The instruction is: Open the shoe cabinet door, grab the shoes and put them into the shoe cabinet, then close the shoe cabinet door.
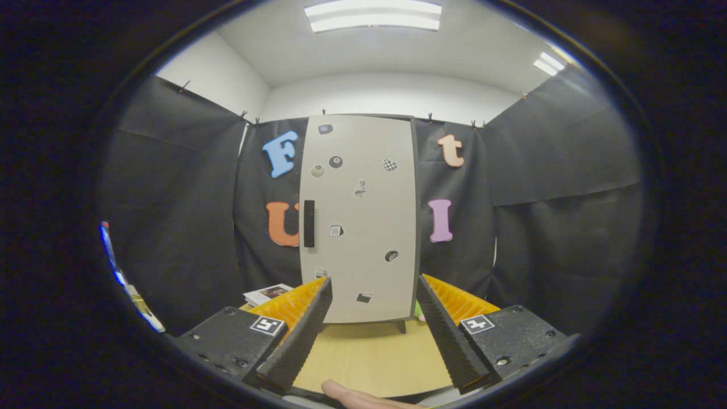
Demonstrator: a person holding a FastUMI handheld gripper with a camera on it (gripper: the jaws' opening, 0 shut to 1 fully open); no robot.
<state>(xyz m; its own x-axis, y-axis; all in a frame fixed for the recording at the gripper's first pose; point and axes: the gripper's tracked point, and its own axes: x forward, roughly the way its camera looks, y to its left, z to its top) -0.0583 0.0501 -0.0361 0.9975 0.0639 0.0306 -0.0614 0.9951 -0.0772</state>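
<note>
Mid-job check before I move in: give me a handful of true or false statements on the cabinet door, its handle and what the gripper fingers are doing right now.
1. The shoe cabinet door is shut. True.
2. The black handle sits by the door's right edge. False: it sits by the left edge, about halfway up.
3. The gripper is shut on the handle. False: its fingers are spread open with nothing between them, and the cabinet stands beyond them.
4. Small stickers dot the door's front. True.
5. The cabinet stands on a wooden tabletop. True.
6. A shoe is held between the fingers. False: the gap between them frames only tabletop and the door's lower part.
</note>
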